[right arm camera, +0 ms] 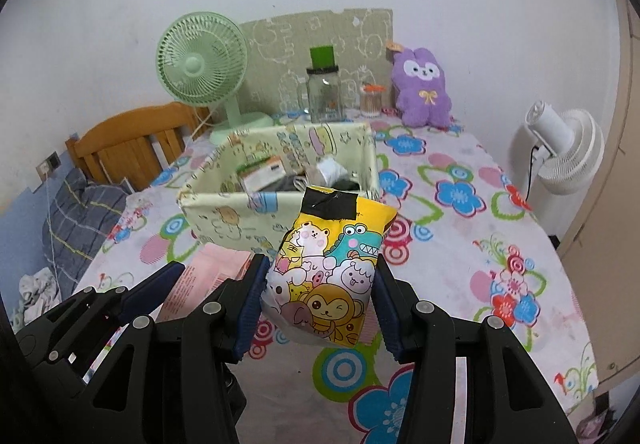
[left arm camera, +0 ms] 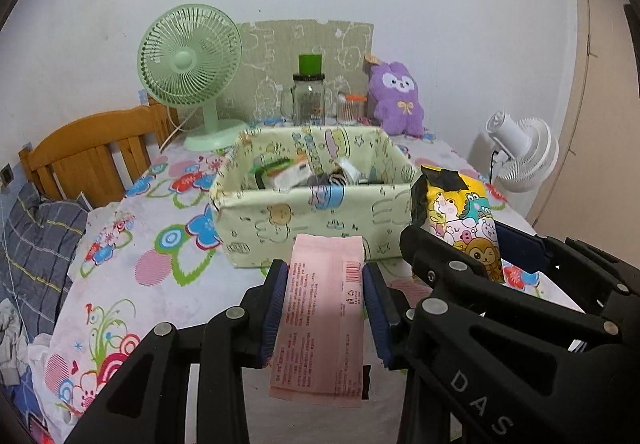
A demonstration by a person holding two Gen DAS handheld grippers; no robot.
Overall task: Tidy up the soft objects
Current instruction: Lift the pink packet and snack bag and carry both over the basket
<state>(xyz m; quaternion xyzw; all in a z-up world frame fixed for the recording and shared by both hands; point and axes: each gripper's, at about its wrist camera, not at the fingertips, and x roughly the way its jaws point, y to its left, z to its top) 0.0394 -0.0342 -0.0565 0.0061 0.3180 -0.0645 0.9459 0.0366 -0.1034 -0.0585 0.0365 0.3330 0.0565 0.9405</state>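
Left tongs [left arm camera: 325, 308] pinch pink packet [left arm camera: 320, 316]; right tongs [right arm camera: 320, 308] pinch cartoon pouch [right arm camera: 324, 272].

Pink packet [left arm camera: 320, 320]: pale pink, fine red print, red barcode. Snack bag [right arm camera: 326, 272]: yellow, cartoon animals, black tape patch at top. Fabric bin [left arm camera: 316, 199]: pale green, cartoon doodles. Counter [right arm camera: 460, 244] cloth: white, blue, pink and red flowers, green loops. Desk fan [left arm camera: 190, 59], upper left: mint green. Plush [left arm camera: 396, 97], upper right: purple, yellow bow. Standing fan [right arm camera: 568, 151], right edge: white. Gripper [left arm camera: 325, 308] pads: dark blue, body black.
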